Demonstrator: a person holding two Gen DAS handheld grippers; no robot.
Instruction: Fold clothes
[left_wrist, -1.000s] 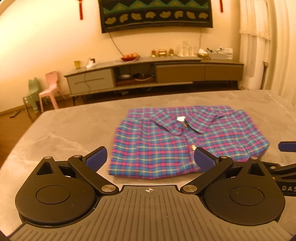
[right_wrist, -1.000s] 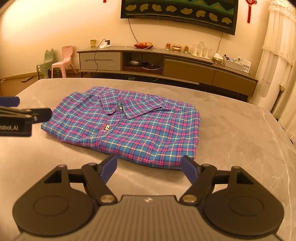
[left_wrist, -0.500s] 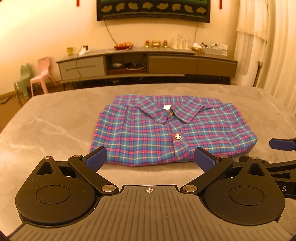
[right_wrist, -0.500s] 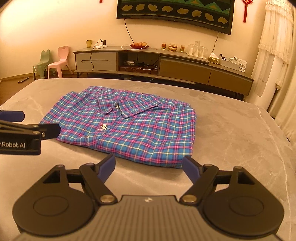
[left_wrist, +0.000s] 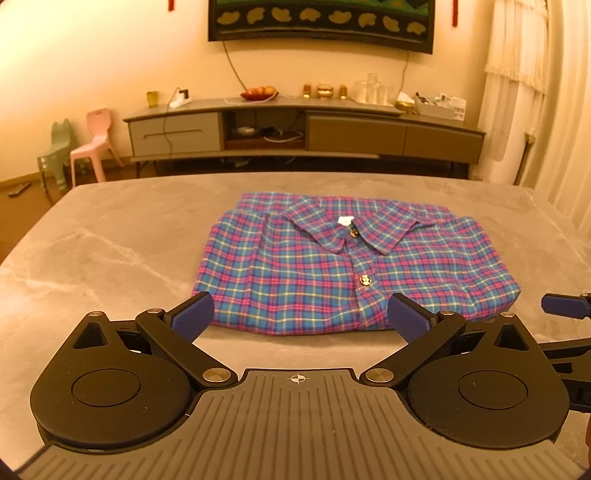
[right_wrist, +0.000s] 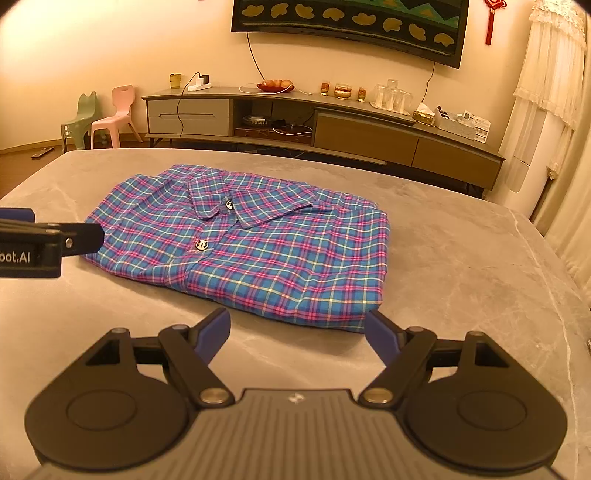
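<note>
A blue and pink plaid shirt (left_wrist: 351, 266) lies folded into a neat rectangle on the grey marble table (left_wrist: 110, 251), collar up, buttons showing. It also shows in the right wrist view (right_wrist: 258, 247). My left gripper (left_wrist: 301, 314) is open and empty, just in front of the shirt's near edge. My right gripper (right_wrist: 297, 332) is open and empty, just short of the shirt's near right corner. The left gripper's side shows at the left edge of the right wrist view (right_wrist: 48, 240).
The table's far edge (left_wrist: 295, 177) faces a low TV cabinet (left_wrist: 303, 129) with dishes and glasses on it. Two small plastic chairs (left_wrist: 92, 140) stand at the far left. White curtains (left_wrist: 535, 92) hang at the right.
Both grippers have drawn back slightly and the left one has swung to face the shirt squarely. The shirt lies still. Both grippers stay open.
</note>
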